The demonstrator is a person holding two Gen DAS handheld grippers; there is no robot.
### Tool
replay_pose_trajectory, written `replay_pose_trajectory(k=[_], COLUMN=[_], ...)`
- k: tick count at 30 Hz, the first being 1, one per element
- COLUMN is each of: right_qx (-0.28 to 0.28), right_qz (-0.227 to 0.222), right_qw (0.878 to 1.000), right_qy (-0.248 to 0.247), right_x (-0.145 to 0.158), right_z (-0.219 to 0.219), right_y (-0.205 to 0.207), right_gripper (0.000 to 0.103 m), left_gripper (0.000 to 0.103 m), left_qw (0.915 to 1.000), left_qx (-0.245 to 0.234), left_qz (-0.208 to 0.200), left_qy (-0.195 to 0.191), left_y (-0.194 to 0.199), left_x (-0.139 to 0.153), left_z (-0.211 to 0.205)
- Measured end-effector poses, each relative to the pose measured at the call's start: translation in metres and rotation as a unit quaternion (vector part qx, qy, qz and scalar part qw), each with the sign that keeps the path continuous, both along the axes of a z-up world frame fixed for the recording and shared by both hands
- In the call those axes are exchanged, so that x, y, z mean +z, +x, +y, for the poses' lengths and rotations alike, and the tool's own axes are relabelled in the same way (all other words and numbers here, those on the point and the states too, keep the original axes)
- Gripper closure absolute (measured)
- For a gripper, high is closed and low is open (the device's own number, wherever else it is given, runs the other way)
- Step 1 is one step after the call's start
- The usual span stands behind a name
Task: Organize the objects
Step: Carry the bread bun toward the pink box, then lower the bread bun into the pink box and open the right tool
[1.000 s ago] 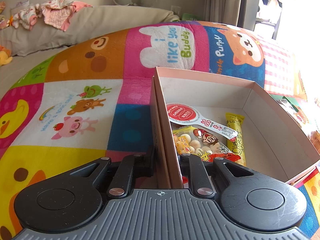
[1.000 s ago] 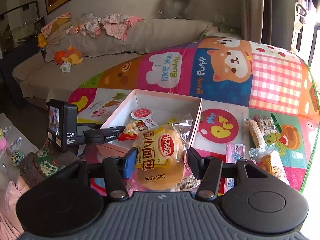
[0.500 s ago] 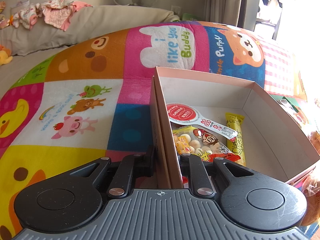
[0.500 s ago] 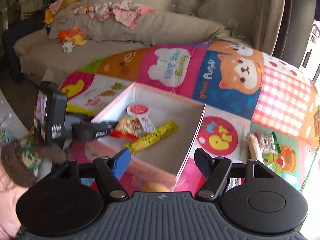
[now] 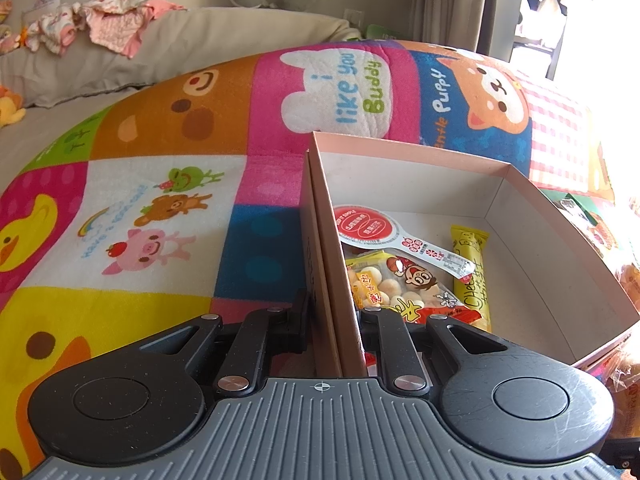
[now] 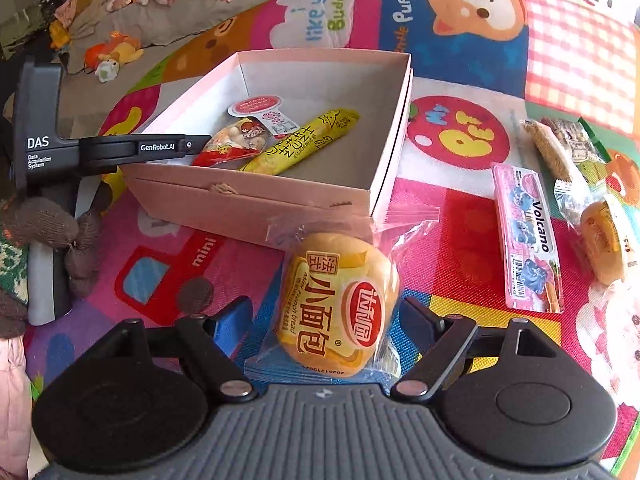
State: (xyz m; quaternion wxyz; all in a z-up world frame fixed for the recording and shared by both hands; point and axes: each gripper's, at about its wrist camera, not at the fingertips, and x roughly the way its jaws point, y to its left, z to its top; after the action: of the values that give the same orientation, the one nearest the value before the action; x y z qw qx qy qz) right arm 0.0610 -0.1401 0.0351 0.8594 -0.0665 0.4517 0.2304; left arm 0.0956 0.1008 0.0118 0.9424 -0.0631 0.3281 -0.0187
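Observation:
A pink cardboard box stands on the colourful play mat. My left gripper is shut on the box's left wall; it also shows in the right wrist view. Inside lie a red-lidded snack, a bag of round biscuits and a yellow stick pack. My right gripper is open, its fingers either side of a packaged mini bread that lies on the mat in front of the box, apart from both.
On the mat to the right lie a pink Volcano pack, a cereal bar, another wrapped snack and a second bread. A grey sofa with clothes and soft toys stands behind.
The right gripper let go of the mini bread, which now lies on the mat in front of the box, outside it. The left gripper has not moved.

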Motion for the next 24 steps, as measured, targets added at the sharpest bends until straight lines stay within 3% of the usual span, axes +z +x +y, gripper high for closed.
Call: replay_pose_trajectory(k=[1,5,13,20,24], right_qx=[0.0,0.009,0.015,0.016,0.017], right_qz=[0.003,-0.012,-0.031,-0.033,-0.035], right_qw=[1.0,1.0,0.999,0.999,0.999], right_qy=[-0.002,0.0,0.008,0.019,0.022], right_x=[0.0,0.005,0.009,0.005,0.001], right_z=[0.0,-0.005,-0.021,-0.028,-0.03], right_y=[0.0,-0.005,-0.017,-0.023,-0.024], right_gripper=[0.041,0.047,0.048,0.048,0.048], left_gripper=[0.086,0.087,0.088,0.085,0.087], left_qw=[1.0,0.9999,0.9996,0.9986,0.9987], left_qx=[0.0,0.003,0.008,0.011,0.016], left_qz=[0.002,0.01,0.027,0.033,0.029], left_qy=[0.0,0.009,0.006,-0.04,-0.039], left_y=[0.0,0.002,-0.004,-0.004,-0.001], left_x=[0.0,0.003,0.014,0.024,0.026], left_z=[0.0,-0.003,-0.001,0.016,0.016])
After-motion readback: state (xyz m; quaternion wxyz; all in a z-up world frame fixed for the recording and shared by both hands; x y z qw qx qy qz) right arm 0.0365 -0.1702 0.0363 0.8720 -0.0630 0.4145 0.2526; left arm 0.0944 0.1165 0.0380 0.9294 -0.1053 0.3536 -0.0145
